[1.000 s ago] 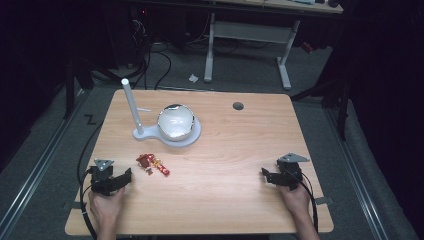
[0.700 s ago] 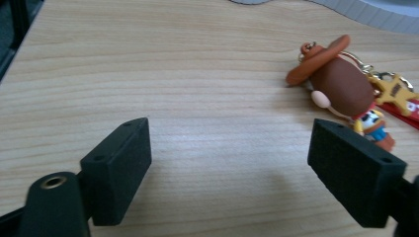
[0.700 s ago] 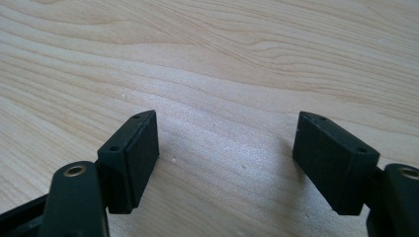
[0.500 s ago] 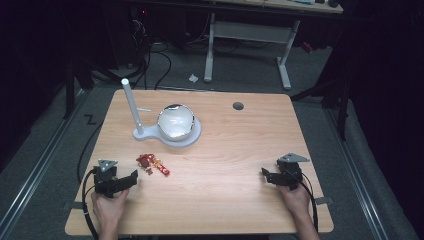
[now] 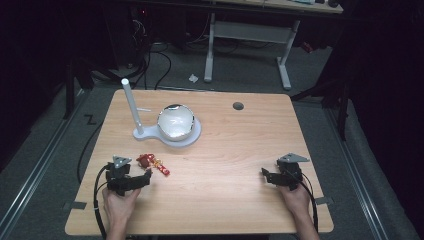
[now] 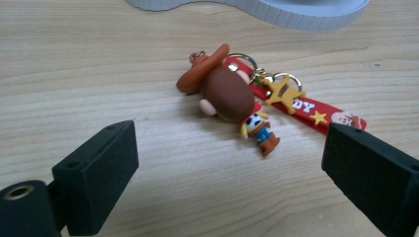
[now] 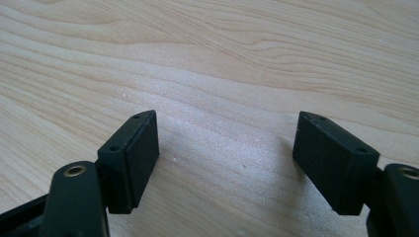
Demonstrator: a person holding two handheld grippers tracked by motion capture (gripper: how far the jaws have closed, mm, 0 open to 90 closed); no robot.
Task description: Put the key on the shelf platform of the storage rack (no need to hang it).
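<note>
The wooden bench (image 5: 220, 165) carries a white stand (image 5: 172, 135) with a silvery bowl (image 5: 175, 121). Just in front of that stand lies the cowboy keychain (image 6: 237, 98), flat on the wood. The left gripper (image 6: 230, 163) sits before the keychain, jaws spread wide, not touching it. The right gripper (image 7: 225, 158), well to the stand's right, has its jaws spread over bare wood.
</note>
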